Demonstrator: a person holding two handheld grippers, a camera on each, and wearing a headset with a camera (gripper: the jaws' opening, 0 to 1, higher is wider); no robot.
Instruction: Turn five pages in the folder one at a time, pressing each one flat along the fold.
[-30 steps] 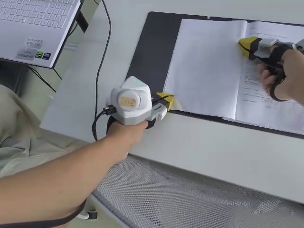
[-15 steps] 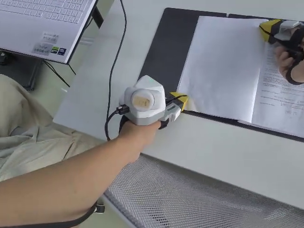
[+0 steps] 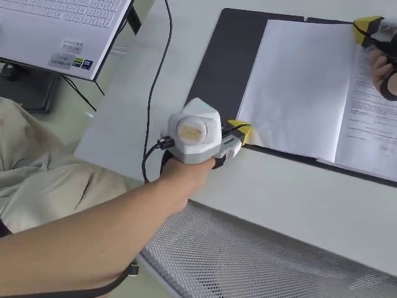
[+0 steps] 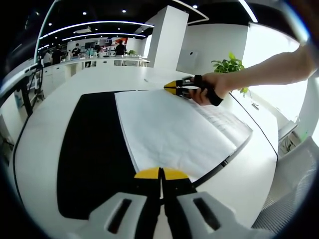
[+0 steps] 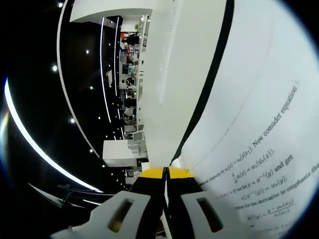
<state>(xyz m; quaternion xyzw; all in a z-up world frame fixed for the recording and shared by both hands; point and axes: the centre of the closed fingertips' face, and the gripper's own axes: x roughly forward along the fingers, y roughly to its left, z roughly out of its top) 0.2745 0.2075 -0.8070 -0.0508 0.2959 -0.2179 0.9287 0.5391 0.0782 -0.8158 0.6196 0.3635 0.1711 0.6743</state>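
On one open folder (image 3: 220, 68), the left hand-held gripper (image 3: 240, 132) sits at the blank page's (image 3: 298, 87) near corner and the right hand-held gripper (image 3: 366, 26) at the top of the fold (image 3: 346, 99), each with its jaws together.

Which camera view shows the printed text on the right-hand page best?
The right gripper view: the printed page lies close up, and words like "Now consider equation" are readable. In the head view its text is faint grey lines at the right edge. In the left gripper view the page is small, far off and unreadable.
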